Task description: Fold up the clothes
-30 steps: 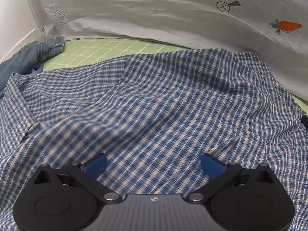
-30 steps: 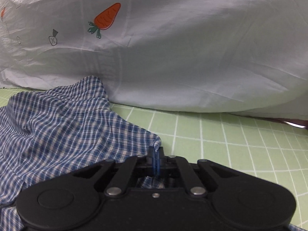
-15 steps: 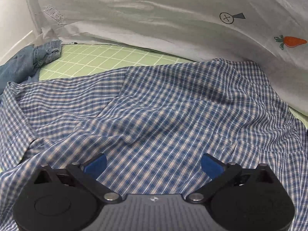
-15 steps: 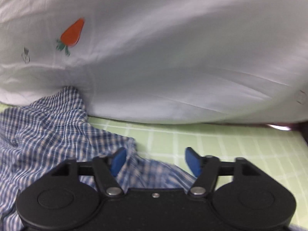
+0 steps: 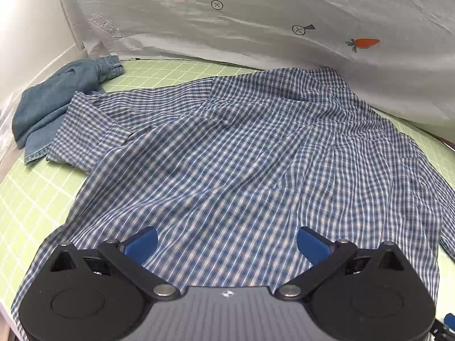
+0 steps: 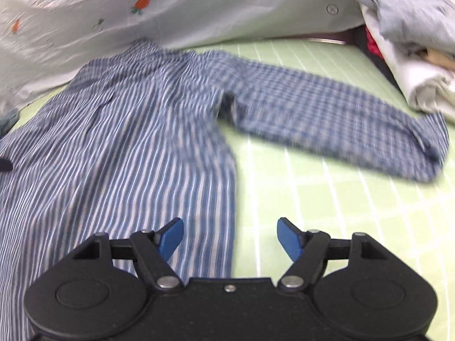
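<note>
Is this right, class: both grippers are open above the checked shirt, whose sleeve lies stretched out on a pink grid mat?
Not quite. The mat is green, as the right wrist view shows. Otherwise yes: the left gripper and right gripper are open above the checked shirt, sleeve stretched out.

The shirt [image 5: 227, 147] lies spread on the gridded mat [image 6: 327, 204], one sleeve [image 6: 341, 125] stretched out to its right. A denim garment [image 5: 57, 96] sits at the shirt's left, partly under its edge. A draped sheet [image 5: 227, 28] rises behind. A pile of clothes [image 6: 412, 42] rests beyond the sleeve's end.
</note>
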A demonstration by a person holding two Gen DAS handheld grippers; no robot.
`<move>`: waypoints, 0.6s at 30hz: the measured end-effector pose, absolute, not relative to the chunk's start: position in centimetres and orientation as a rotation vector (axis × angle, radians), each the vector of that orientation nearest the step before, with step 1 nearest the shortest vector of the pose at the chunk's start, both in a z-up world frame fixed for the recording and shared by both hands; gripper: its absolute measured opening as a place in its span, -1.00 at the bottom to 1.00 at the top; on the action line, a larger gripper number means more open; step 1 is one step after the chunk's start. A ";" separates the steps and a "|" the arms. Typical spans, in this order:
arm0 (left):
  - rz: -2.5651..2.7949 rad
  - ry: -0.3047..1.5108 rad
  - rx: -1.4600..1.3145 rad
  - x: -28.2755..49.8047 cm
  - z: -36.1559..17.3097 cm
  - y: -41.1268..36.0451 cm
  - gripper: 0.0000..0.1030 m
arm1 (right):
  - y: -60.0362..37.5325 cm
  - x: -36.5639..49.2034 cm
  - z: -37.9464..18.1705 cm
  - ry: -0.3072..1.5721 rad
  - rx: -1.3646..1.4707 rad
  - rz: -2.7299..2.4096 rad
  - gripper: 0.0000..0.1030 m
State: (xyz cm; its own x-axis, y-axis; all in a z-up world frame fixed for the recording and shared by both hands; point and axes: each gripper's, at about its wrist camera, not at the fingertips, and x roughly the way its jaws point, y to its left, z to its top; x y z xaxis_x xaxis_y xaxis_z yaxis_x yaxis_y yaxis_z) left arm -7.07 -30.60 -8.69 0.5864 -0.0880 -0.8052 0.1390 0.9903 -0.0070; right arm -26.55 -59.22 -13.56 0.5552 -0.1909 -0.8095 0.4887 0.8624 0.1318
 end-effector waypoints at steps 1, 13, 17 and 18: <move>-0.134 0.938 0.056 -8.2 -8.5 -30.3 0.99 | -58.6 -27.5 -13.7 0.903 0.374 -0.398 0.36; -0.138 0.968 0.059 -17.0 -7.0 -26.0 0.99 | -54.4 -33.2 -13.4 0.949 0.338 -0.341 -0.99; -0.149 0.951 0.057 -16.7 -6.5 -23.8 0.99 | -53.9 -34.2 -13.2 0.959 0.342 -0.456 -0.97; -0.155 0.946 0.057 -16.4 -6.4 -23.2 0.99 | -53.6 -34.1 -13.1 0.970 0.336 -0.485 -0.84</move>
